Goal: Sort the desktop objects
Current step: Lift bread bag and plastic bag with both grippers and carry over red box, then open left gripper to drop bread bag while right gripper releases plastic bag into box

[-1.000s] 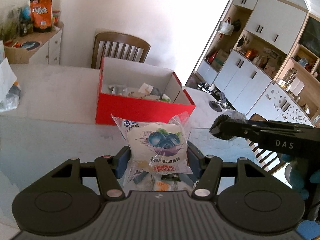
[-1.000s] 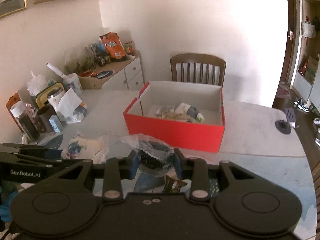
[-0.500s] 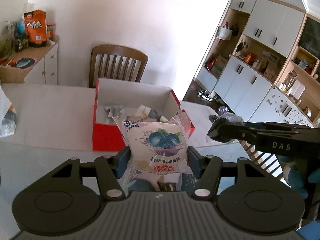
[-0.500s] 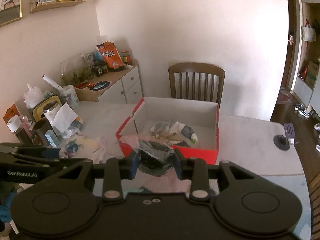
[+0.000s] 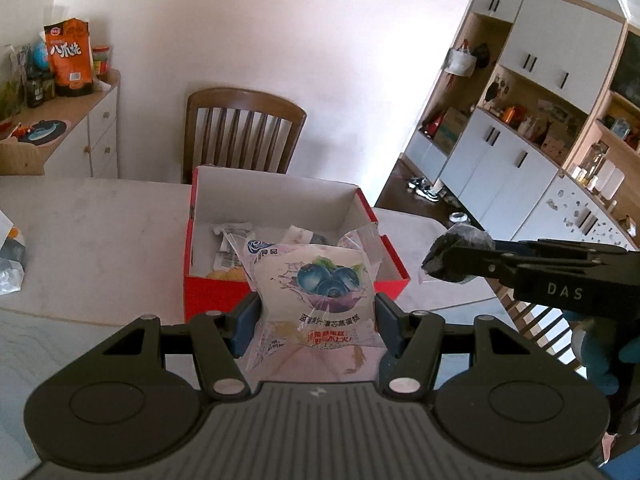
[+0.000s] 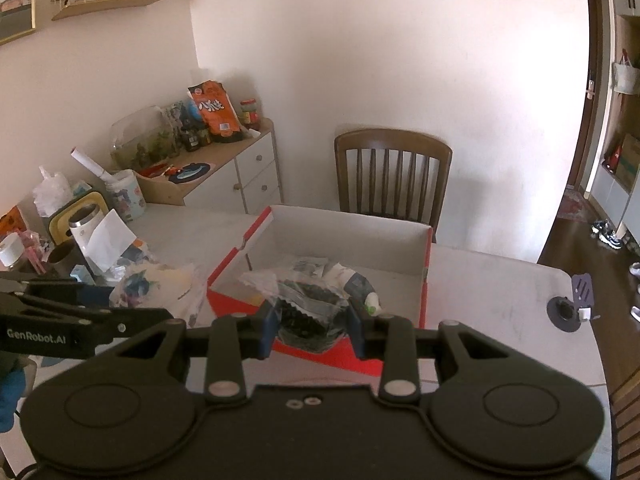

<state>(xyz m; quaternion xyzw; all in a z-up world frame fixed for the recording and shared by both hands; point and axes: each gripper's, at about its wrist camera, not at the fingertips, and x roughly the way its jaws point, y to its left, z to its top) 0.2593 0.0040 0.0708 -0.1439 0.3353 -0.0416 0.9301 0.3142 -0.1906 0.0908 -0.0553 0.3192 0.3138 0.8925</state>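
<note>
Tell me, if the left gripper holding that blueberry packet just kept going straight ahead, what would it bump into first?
Probably the red box: the left gripper points at its near wall, with the blueberry packet leading. Depth is uncertain; it might pass above the rim.

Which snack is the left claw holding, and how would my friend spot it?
Find the red box on the pale table, in front of the wooden chair. Just before the box, the left claw pinches a puffy white packet. It alone shows blueberries; the right claw holds a clear bag of dark bits.
</note>
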